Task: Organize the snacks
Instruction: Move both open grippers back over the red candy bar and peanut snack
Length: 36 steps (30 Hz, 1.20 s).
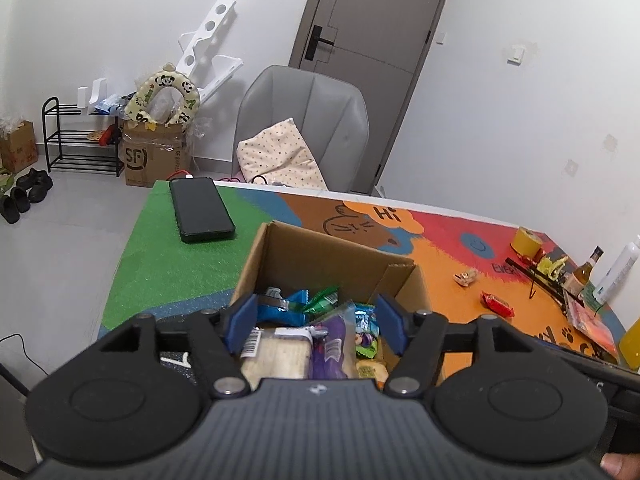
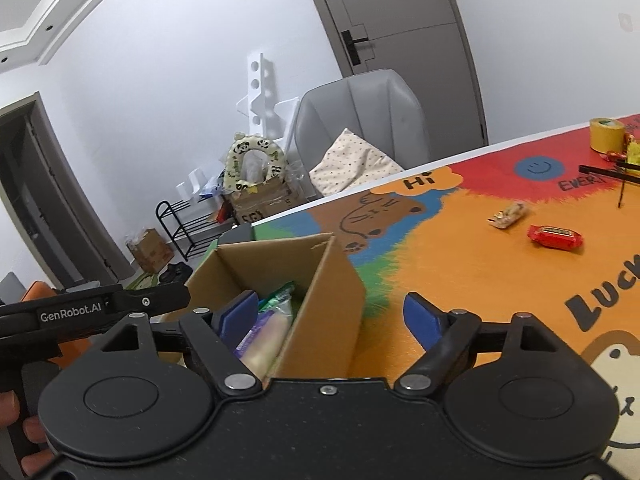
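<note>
An open cardboard box stands on the colourful table mat and holds several snack packets: blue, green, purple and a pale bread-like pack. My left gripper hovers over the box, open, with nothing pressed between its blue pads. My right gripper is open too and straddles the right wall of the box, one pad inside, one outside. A red packet and a small beige wrapped snack lie loose on the orange mat to the right.
A black phone lies on the green part of the mat behind the box. A yellow tape roll, bottles and clutter crowd the far right edge. A grey chair stands behind the table.
</note>
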### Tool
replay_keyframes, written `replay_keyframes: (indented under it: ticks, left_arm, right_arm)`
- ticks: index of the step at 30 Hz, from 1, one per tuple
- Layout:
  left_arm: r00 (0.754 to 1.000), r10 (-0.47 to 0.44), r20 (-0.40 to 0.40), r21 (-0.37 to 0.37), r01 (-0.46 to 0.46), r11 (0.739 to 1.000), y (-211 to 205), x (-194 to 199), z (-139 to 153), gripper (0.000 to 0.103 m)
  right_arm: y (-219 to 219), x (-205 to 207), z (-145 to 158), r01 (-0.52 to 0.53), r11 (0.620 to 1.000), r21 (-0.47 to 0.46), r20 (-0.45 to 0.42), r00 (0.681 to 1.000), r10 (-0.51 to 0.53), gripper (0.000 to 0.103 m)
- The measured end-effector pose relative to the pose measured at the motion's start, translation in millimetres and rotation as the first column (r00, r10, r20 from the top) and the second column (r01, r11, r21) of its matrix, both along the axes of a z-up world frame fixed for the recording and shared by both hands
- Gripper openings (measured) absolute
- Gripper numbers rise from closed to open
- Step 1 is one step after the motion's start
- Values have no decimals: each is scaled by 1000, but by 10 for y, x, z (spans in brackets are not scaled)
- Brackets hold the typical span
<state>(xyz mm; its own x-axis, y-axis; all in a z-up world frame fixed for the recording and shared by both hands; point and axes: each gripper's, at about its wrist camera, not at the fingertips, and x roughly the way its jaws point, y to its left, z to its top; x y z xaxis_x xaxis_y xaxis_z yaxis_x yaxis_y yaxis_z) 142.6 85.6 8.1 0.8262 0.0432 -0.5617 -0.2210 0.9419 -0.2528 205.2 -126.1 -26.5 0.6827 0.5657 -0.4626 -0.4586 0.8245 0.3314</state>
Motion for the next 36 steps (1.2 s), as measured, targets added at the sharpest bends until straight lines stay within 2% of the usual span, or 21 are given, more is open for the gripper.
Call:
replay_keyframes:
  ticks: [2, 4, 10, 18, 25, 36]
  left_arm:
    - [1000, -4, -4, 2, 4, 1000, -40, 15, -5, 67]
    - [1000, -12, -4, 6, 12, 1000, -92, 29, -4, 74]
    - [998, -58, -18, 40, 58, 997, -332, 158, 1, 86]
    - [993, -109, -48, 45, 111, 993, -692, 350, -32, 89]
    - [986, -154, -56, 58, 158, 986, -1028, 493, -21, 93]
    - [977, -204, -63, 72, 209, 975, -1450, 741, -59, 97]
  right_arm:
    - [-45, 15, -23, 9, 1000, 1, -6, 1000, -9, 81]
    - [-101, 31, -50, 20, 1000, 4, -13, 1000, -20, 82]
    - [-324, 66, -88, 59, 998, 5, -16, 998, -58, 90]
    - [-716, 159, -128, 127, 992, 1, -13, 992, -127, 94]
    - [-1029, 204, -180, 180, 984, 3, -11, 984, -180, 103]
    - [-1376, 317, -273, 227, 974, 16, -3, 974, -227, 103]
